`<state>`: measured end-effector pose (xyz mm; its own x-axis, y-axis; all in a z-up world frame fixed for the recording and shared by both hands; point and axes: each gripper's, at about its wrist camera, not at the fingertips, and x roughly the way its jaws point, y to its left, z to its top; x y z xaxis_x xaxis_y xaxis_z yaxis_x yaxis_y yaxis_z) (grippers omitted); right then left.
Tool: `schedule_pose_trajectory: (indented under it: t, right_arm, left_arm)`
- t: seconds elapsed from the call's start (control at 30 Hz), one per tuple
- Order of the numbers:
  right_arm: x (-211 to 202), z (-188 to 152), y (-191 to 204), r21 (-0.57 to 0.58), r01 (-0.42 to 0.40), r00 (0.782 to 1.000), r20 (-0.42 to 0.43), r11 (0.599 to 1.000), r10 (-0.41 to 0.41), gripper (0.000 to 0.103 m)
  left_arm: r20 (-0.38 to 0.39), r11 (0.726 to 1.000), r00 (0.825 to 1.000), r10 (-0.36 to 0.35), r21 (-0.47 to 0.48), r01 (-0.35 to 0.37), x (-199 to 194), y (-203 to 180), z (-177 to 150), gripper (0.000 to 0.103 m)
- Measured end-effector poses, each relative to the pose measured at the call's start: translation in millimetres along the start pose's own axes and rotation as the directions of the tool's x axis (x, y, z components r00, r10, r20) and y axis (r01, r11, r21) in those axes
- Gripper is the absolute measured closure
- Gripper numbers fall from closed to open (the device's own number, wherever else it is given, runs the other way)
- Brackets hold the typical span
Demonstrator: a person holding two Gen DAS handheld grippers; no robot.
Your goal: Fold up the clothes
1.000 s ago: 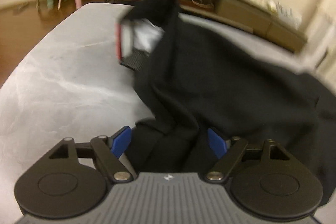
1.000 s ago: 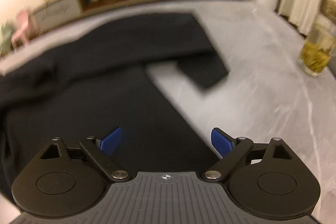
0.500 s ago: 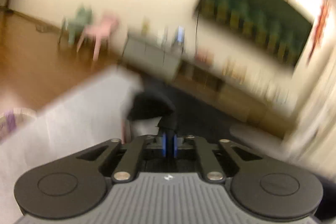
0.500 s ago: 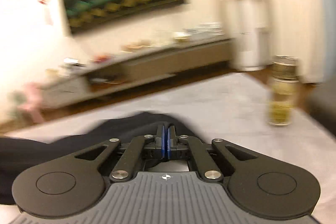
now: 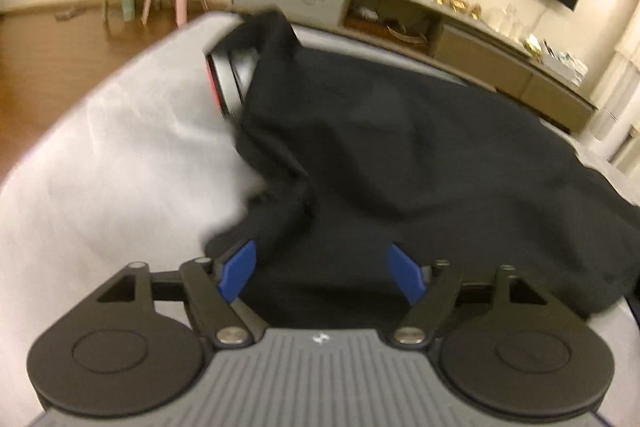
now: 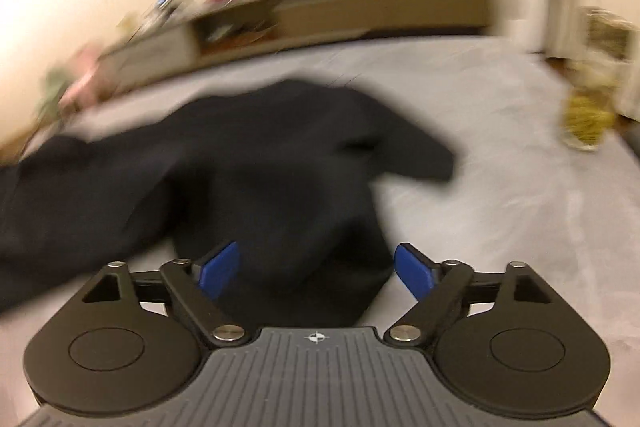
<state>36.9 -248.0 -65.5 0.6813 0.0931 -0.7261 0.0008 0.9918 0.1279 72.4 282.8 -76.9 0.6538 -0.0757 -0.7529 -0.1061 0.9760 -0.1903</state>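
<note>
- Since half a second ago both pairs of jaws have gone from pinched shut to spreading apart, and your cameras have tipped back down from the wall to the table.
- Your left gripper is opening, blue fingers wide; the black garment lies under and ahead of them, but nothing presses on it.
- Your right gripper is opening too, empty, with the garment's near edge between and just ahead of its fingers and a sleeve lying ahead to the right.
- Risk: far ahead of your left gripper the cloth is draped over a red-edged object; I judge a pull there could drag it along or leave a lump in the fold.
- Risk: a glass jar stands ahead-right of your right gripper; a swung sleeve could tip it.
- Risk: the right view is blurred, so you may pinch two layers or miss the edge.
- Count: one garment, two grippers, one jar, one red-edged object, one table.
</note>
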Motion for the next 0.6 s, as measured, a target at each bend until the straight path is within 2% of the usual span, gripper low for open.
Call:
schedule_pose_trajectory:
  t: [0.1, 0.17, 0.23, 0.27, 0.3, 0.33, 0.37, 0.43, 0.47, 0.5, 0.53, 0.57, 0.6]
  right_arm:
    - [15.4, -7.0, 32.5, -0.162, 0.02, 0.998, -0.051, 0.987, -0.028, 0.017]
    - [24.1, -8.4, 43.4, -0.212, 0.032, 0.996, -0.077, 0.977, -0.05, 0.037]
    - [25.6, -7.7, 48.0, -0.225, 0.026, 0.995, -0.088, 0.974, -0.047, 0.072]
    - [26.3, -5.9, 48.3, -0.237, 0.029, 0.995, -0.086, 0.971, -0.051, 0.085]
    - [24.7, -4.9, 47.7, -0.247, 0.043, 0.995, -0.078, 0.968, -0.064, 0.102]
    - [22.6, -4.0, 46.9, -0.256, 0.059, 0.995, -0.068, 0.965, -0.079, 0.103]
    - [17.3, -1.6, 42.8, -0.251, 0.092, 0.994, -0.028, 0.964, -0.102, 0.103]
    - [-1.7, 6.7, 27.4, -0.198, 0.173, 0.984, 0.076, 0.965, -0.16, 0.103]
    - [-16.1, 12.9, 15.7, -0.145, 0.216, 0.971, 0.136, 0.966, -0.197, 0.103]
    - [-34.7, 17.6, -2.8, -0.067, 0.282, 0.943, 0.202, 0.957, -0.264, 0.103]
    - [-49.5, 19.4, -20.3, 0.003, 0.361, 0.904, 0.243, 0.933, -0.351, 0.103]
    - [-55.7, 18.4, -38.0, 0.055, 0.445, 0.863, 0.241, 0.894, -0.444, 0.103]
    - [-60.2, 16.8, -55.9, 0.103, 0.526, 0.814, 0.228, 0.844, -0.535, 0.103]
  left_arm:
    - [-0.018, 0.997, 0.999, -0.038, 0.061, 0.039, 4.9, -22.1, -6.8, 0.012]
    - [-0.031, 0.993, 0.998, -0.063, 0.102, 0.066, 8.2, -36.9, -11.4, 0.012]
    - [-0.042, 0.987, 0.998, -0.051, 0.149, 0.057, 17.4, -46.7, -13.5, 0.012]
    - [-0.036, 0.986, 0.999, -0.025, 0.166, 0.031, 19.5, -50.4, -15.5, 0.026]
    - [-0.027, 0.983, 1.0, 0.005, 0.181, 0.0, 20.9, -53.9, -17.8, 0.074]
    - [-0.023, 0.982, 1.0, 0.021, 0.186, -0.016, 23.4, -52.7, -17.4, 0.096]
    - [-0.02, 0.982, 0.999, 0.034, 0.188, -0.03, 26.0, -50.4, -16.4, 0.103]
    - [0.096, 0.991, 0.995, 0.02, 0.133, -0.032, 3.2, -36.4, -3.6, 0.103]
    - [0.159, 0.994, 0.987, 0.013, 0.103, -0.03, -9.6, -29.0, 3.3, 0.103]
    - [0.214, 0.998, 0.977, -0.027, 0.063, 0.014, -25.8, -17.4, 9.4, 0.103]
    - [0.268, 0.997, 0.961, -0.071, 0.025, 0.067, -42.7, -4.9, 15.4, 0.102]
    - [0.266, 0.994, 0.958, -0.111, 0.013, 0.111, -47.8, 5.9, 18.4, 0.101]
    - [0.252, 0.988, 0.956, -0.15, 0.007, 0.153, -50.5, 16.4, 20.9, 0.095]
